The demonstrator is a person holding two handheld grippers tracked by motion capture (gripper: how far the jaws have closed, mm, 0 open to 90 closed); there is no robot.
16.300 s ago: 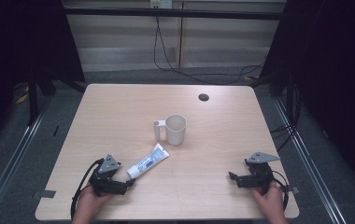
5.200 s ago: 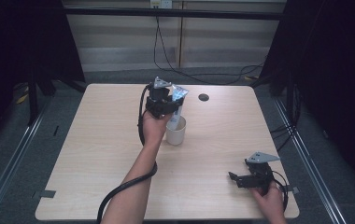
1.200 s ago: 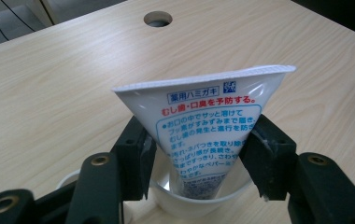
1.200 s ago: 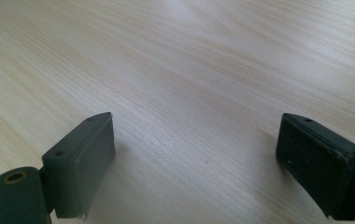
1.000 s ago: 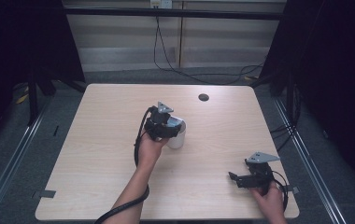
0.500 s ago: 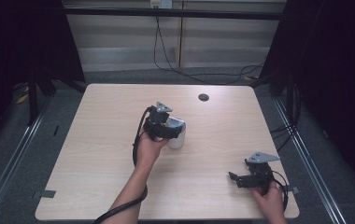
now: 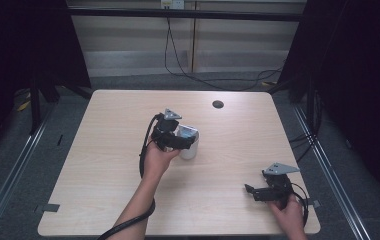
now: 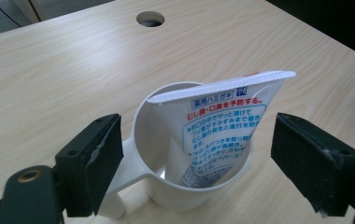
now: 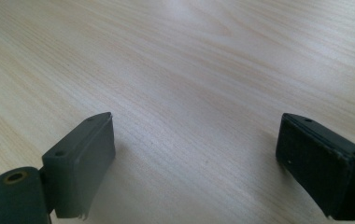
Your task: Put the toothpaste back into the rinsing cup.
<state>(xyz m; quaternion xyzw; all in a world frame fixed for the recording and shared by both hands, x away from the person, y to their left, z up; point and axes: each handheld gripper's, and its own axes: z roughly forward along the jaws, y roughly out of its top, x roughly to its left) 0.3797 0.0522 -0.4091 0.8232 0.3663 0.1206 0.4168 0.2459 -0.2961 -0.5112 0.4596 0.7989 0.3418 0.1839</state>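
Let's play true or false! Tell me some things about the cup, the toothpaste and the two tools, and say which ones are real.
1. The toothpaste tube stands inside the white cup. True.
2. The left tool is squeezing the tube. False: its jaws are open, one on each side of the cup, and touch nothing.
3. The cup has a handle. True.
4. The right tool is holding the cup. False: it sits open near the table's front right corner, far from the cup.
5. The cup lies tipped over. False: it stands upright on the table.
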